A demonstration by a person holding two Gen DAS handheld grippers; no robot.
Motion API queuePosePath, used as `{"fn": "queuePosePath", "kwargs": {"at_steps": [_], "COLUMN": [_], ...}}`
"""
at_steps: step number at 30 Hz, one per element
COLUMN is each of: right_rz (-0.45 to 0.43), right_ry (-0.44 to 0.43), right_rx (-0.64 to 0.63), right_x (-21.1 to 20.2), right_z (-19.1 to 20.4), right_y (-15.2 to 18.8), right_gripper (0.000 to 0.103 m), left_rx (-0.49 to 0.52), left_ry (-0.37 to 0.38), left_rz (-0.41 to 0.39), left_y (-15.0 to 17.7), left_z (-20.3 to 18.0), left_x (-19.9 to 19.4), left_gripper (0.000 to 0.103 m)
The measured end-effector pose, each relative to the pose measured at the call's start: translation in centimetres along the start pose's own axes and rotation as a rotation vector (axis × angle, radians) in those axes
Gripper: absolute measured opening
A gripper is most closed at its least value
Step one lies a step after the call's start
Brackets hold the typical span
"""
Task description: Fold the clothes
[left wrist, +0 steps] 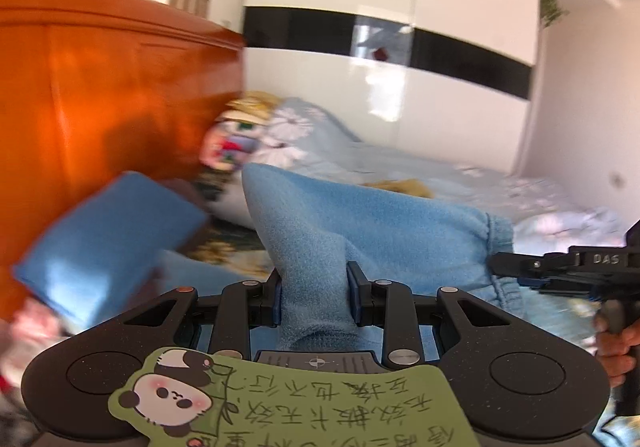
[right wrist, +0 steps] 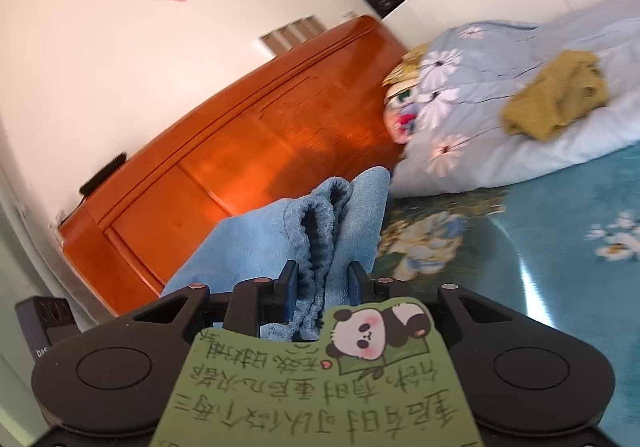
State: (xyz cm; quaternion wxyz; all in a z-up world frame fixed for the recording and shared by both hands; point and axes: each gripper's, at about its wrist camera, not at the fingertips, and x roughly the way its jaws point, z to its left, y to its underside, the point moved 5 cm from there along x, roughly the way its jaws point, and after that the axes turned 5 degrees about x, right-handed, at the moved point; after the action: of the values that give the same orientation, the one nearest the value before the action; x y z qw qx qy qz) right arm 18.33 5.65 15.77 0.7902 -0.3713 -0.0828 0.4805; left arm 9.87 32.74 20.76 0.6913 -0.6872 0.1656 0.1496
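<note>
A light blue fleece garment with an elastic waistband (left wrist: 380, 231) is held up between both grippers above the bed. My left gripper (left wrist: 314, 295) is shut on a bunched fold of it. My right gripper (right wrist: 322, 291) is shut on its gathered waistband (right wrist: 316, 231). In the left wrist view the right gripper (left wrist: 560, 267) shows at the right edge, gripping the waistband end, with the person's hand below it.
An orange wooden headboard (left wrist: 100, 87) stands close on the left. A blue cloth or cushion (left wrist: 100, 243) lies near it. A pale floral duvet (right wrist: 500, 119) with a mustard garment (right wrist: 556, 99) on it lies on the teal floral bedsheet (right wrist: 560, 267). A white wardrobe (left wrist: 400, 7) stands behind.
</note>
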Motion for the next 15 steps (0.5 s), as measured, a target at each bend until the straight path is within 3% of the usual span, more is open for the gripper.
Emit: {"fn": "queuePosePath", "kwargs": {"at_steps": [6, 12, 15], "right_rz": [0.090, 0.144, 0.148], "right_ry": [0.031, 0.093, 0.109], "right_rx": [-0.021, -0.030, -0.020], "right_x": [5.3, 8.7, 9.1], "right_z": [2.3, 2.5, 2.1], "right_y": [2.6, 4.4, 4.8], "right_gripper": [0.027, 0.028, 0.029], "left_rx": [-0.055, -0.152, -0.180], "left_ry": [-0.077, -0.097, -0.103], "left_rz": [0.042, 0.078, 0.075], "left_y": [1.0, 3.3, 4.3], "left_z": [4.0, 7.4, 8.7], "left_x": [0.8, 2.8, 3.1], "left_gripper": [0.026, 0.028, 0.034]}}
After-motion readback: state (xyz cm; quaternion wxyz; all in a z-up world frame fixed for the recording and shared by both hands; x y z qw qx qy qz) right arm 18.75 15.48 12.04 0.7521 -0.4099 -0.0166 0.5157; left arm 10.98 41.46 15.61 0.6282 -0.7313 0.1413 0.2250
